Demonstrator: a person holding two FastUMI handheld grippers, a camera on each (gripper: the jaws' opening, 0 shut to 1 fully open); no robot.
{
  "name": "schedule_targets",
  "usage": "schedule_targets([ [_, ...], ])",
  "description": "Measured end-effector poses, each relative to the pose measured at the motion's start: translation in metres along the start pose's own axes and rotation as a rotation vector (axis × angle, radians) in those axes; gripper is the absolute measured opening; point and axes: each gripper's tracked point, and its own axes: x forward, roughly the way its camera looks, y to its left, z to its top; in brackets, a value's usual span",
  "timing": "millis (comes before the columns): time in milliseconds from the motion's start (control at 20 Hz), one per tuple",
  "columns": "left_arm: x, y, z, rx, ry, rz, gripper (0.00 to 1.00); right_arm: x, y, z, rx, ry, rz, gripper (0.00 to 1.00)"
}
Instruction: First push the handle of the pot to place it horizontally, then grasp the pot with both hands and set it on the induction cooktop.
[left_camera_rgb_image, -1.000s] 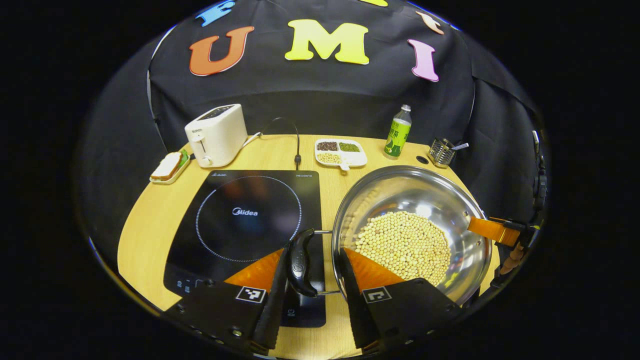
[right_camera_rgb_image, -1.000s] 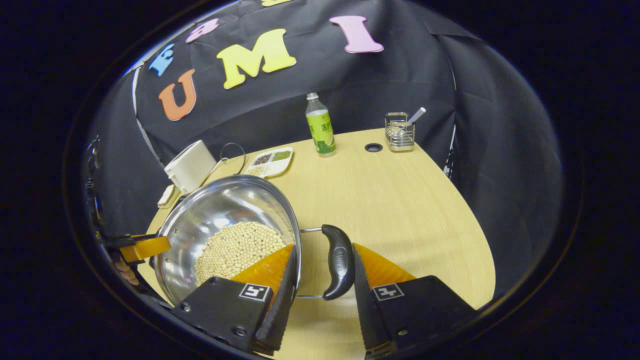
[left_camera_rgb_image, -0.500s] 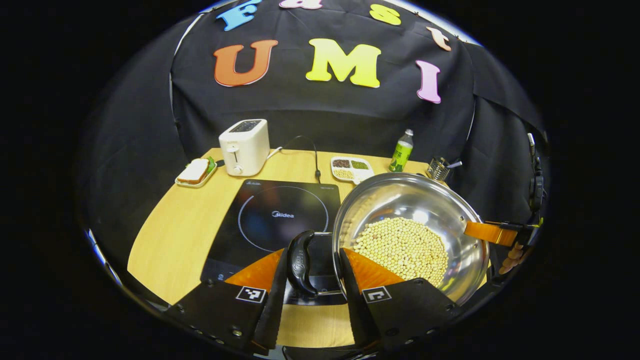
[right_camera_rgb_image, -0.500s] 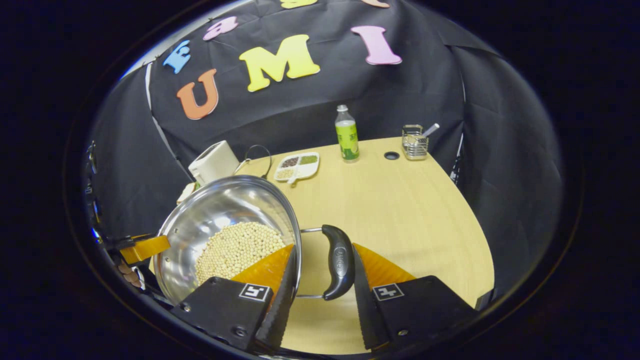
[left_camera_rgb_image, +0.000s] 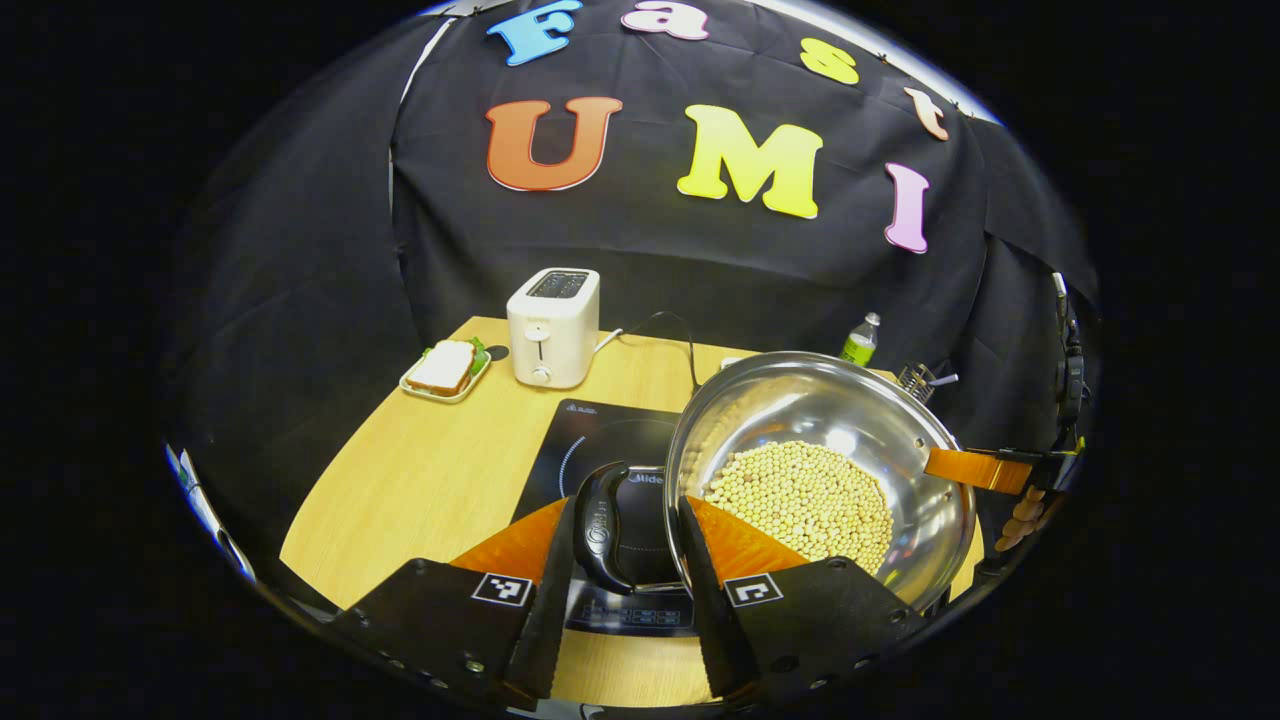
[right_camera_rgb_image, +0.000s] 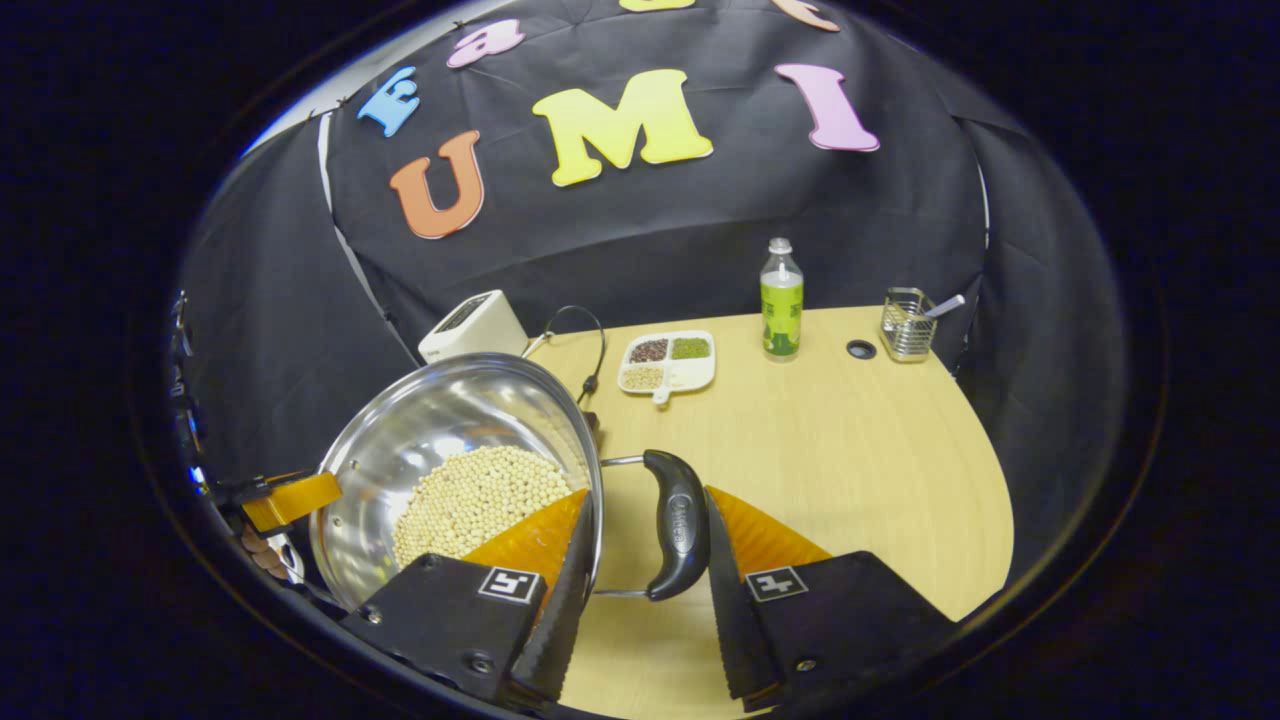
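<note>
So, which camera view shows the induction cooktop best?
The left gripper view: the induction cooktop lies on the table below the pot, its ring mark and front control strip partly visible. In the right gripper view the pot hides nearly all of it; I cannot pick it out.

You are lifting the shiny steel pot of pale beans (left_camera_rgb_image: 815, 470) higher off the wooden surface (left_camera_rgb_image: 430, 480), and it is now hanging over the right part of the black induction cooktop (left_camera_rgb_image: 600, 445), covering more of it.

A black cloth wall (right_camera_rgb_image: 700, 230) rises behind the light wooden table (right_camera_rgb_image: 850, 450).
</note>
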Motion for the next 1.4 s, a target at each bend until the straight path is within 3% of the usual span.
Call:
schedule_targets([
  [550, 0.065, 0.058, 0.028, -0.043, 0.021, 0.042, 0.55, 0.081, 0.049, 0.026, 0.007, 0.023, 0.029, 0.6],
  [1000, 0.119, 0.092, 0.011, -0.078, 0.067, 0.035, 0.55, 0.136, 0.065, 0.006, 0.015, 0.046, 0.017, 0.6],
  [1400, 0.127, 0.086, 0.018, -0.082, 0.052, 0.042, 0.55, 0.164, 0.067, -0.018, 0.053, 0.084, 0.02, 0.6],
])
